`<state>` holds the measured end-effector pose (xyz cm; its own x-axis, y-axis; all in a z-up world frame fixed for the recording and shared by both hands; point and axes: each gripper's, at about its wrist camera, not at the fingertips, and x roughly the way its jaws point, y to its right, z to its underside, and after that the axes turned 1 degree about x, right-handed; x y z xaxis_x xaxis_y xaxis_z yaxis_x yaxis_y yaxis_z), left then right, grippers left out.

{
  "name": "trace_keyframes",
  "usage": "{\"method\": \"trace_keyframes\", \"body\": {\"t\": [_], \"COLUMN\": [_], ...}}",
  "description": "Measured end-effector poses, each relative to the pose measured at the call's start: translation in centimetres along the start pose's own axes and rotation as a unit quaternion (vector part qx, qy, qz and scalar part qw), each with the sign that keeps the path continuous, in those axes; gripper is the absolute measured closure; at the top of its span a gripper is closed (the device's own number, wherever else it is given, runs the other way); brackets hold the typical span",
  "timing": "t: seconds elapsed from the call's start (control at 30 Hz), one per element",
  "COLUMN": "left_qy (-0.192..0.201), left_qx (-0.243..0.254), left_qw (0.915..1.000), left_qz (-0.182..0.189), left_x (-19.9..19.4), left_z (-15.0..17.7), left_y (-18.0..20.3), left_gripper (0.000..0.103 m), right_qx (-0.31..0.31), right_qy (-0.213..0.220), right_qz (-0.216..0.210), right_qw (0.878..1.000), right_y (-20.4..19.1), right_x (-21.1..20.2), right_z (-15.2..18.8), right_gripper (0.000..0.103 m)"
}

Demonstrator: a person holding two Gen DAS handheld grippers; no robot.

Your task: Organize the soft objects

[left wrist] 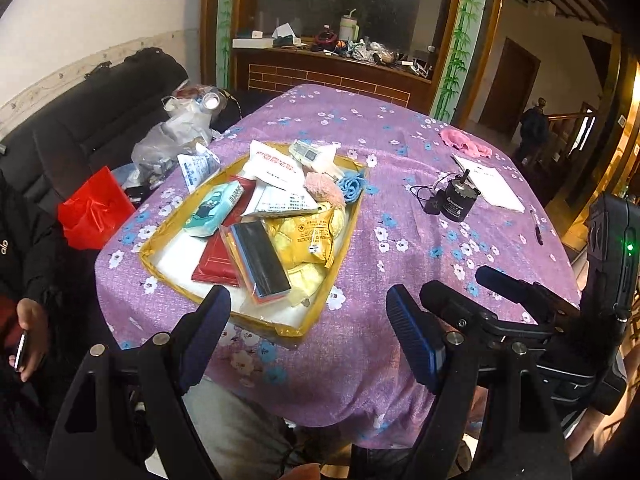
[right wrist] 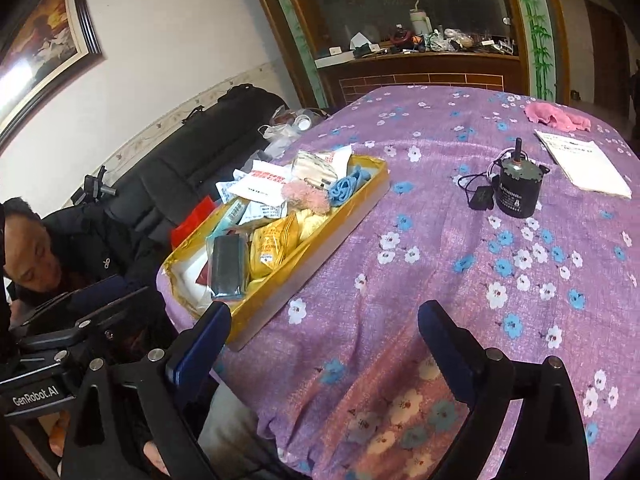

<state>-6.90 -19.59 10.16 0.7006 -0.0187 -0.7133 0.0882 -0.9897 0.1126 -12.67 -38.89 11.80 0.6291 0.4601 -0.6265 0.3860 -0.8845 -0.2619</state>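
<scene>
A gold tray (left wrist: 154, 246) sits left on the bench (left wrist: 400, 280), heaped with soft packets, a pink puff (left wrist: 325, 189) and a blue cloth (left wrist: 352, 185). Right of the tray stand a motor (left wrist: 457, 197), paper (left wrist: 490, 182) and a pink cloth (left wrist: 464, 142). Both the left tool (left wrist: 308, 320) and the right tool (right wrist: 324, 334) hang wide and empty near the tray.

A black motor (right wrist: 516, 192) is standing upright on the worktop (right wrist: 440, 240), a white booklet (right wrist: 588, 168) lying just beside it.

Soft packets (left wrist: 280, 216) heaped (jumbled) in gold tray (left wrist: 160, 276)
</scene>
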Motion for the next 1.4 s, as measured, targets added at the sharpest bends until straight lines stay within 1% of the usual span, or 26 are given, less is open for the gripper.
{"method": "trace_keyframes", "body": {"t": [0.1, 0.27, 0.37, 0.57, 0.73, 0.83, 0.9, 0.97, 1.03, 1.1, 1.17, 1.27, 1.4], "left_qy": [-0.007, -0.011, -0.02, -0.027, -0.037, -0.04, -0.042, -0.042, -0.04, -0.035, -0.037, -0.05, -0.06], "left_qx": [-0.001, -0.003, -0.008, -0.016, -0.029, -0.04, -0.042, -0.045, -0.048, -0.05, -0.046, -0.041, -0.033], "left_qw": [0.9999, 0.9996, 0.9996, 0.9993, 0.9987, 0.9982, 0.998, 0.9979, 0.9979, 0.9981, 0.9982, 0.9979, 0.9976], "left_qz": [-0.008, -0.028, -0.019, -0.022, -0.019, -0.017, -0.022, -0.022, -0.015, -0.007, -0.005, -0.005, -0.011], "left_x": [0.6, 1.6, 2.8, 5.8, 7.7, 8.4, 8.6, 8.7, 8.6, 8.3, 8.4, 9.0, 9.4], "left_z": [-0.1, -0.5, -0.9, -1.9, -2.6, -3.0, -3.3, -3.8, -4.4, -4.8, -5.0, -4.9, -4.6], "left_y": [-0.3, -1.2, -2.0, -3.8, -5.7, -7.0, -7.4, -7.9, -8.2, -8.4, -8.4, -8.4, -8.4], "left_gripper": [0.023, 0.023, 0.023, 0.023, 0.023, 0.023, 0.023, 0.023, 0.023, 0.023, 0.023, 0.023, 0.023], "right_qx": [0.001, 0.008, 0.0, -0.021, -0.03, -0.054, -0.068, -0.072, -0.067, -0.065, -0.066, -0.067, -0.059], "right_qy": [0.004, -0.002, -0.011, -0.013, -0.021, -0.023, -0.019, -0.018, -0.013, -0.004, -0.001, -0.014, -0.032], "right_qz": [-0.004, -0.018, -0.005, 0.023, 0.027, 0.03, 0.022, 0.008, -0.014, -0.023, -0.025, -0.027, -0.002], "right_qw": [1.0, 1.0, 1.0, 0.999, 0.999, 0.998, 0.997, 0.997, 0.998, 0.998, 0.998, 0.997, 0.998], "right_y": [0.1, 0.6, 0.3, -0.5, -1.0, -1.4, -1.9, -2.6, -3.0, -3.5, -3.9, -4.2, -4.4], "right_x": [0.5, 2.3, 3.4, 5.5, 7.9, 9.1, 9.5, 9.8, 9.8, 9.9, 10.2, 11.5, 13.3], "right_z": [-0.2, -0.9, -1.8, -3.5, -4.9, -6.4, -7.8, -9.9, -11.7, -12.9, -13.0, -12.1, -11.0], "right_gripper": [0.007, 0.007, 0.007, 0.007, 0.007, 0.007, 0.007, 0.007, 0.007, 0.007, 0.007, 0.007, 0.007]}}
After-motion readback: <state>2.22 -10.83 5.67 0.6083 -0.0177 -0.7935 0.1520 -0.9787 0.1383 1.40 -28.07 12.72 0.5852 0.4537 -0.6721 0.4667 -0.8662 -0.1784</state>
